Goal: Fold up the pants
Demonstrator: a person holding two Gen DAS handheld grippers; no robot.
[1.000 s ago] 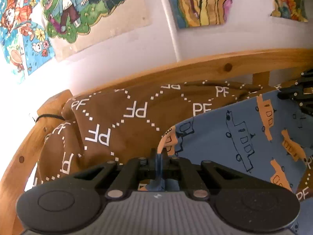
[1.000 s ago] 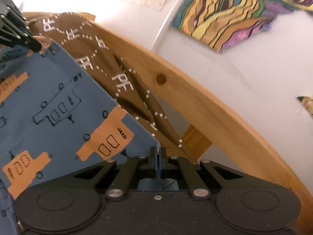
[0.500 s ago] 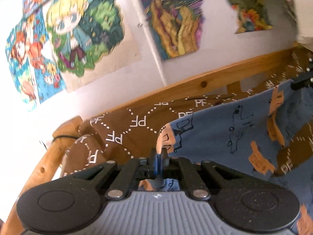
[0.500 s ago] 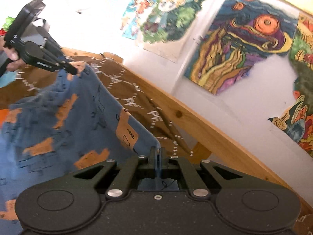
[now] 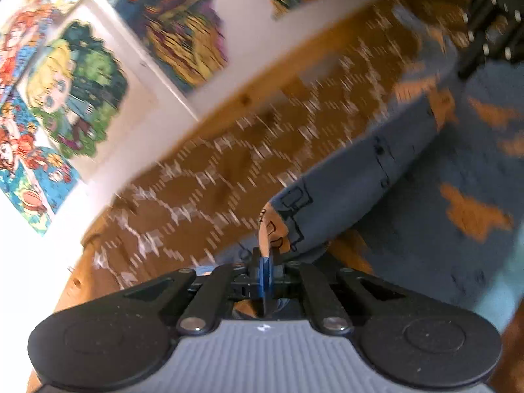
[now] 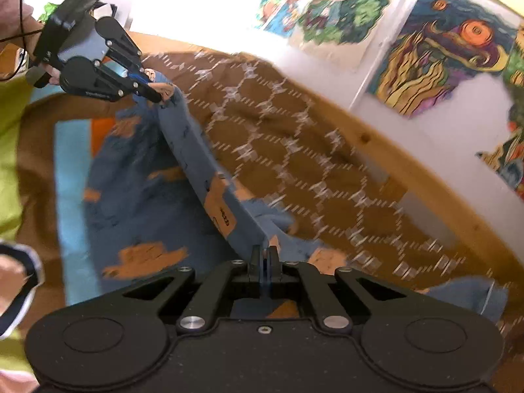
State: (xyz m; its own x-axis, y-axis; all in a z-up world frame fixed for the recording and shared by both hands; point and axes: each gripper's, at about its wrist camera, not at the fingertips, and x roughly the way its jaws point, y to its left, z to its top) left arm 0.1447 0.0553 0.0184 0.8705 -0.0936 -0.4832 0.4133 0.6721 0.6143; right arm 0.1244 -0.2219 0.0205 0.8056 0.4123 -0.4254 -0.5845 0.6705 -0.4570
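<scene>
Left claw point(image 5: 264, 262) is clamped on one corner of the pants point(image 5: 425, 177), its black fingers pressed together with the blue cloth pinched between them. Right claw point(image 6: 263, 257) is clamped the same way on another corner of the pants point(image 6: 137, 196); from the right wrist view, the left claw point(image 6: 154, 93) shows up and to the left, holding its end higher. Between the two claws the edge of the pants runs as a taut, slightly bowed band, and the rest hangs slack below it in soft folds. The fabric is a thin blue knit printed with orange blocks and dark outline drawings of vehicles.

Behind and under the pants lies a brown blanket point(image 6: 294, 150), patterned with a white dotted diamond lattice; it is blurred in both views. Past the blanket curves a pale wooden bed rail point(image 6: 425, 177) with visible knots, and above that rail a white wall point(image 6: 442, 118) carries colourful cartoon posters point(image 6: 344, 6). Left of the pants, a light blue and orange striped cloth point(image 6: 72, 163) shows.
</scene>
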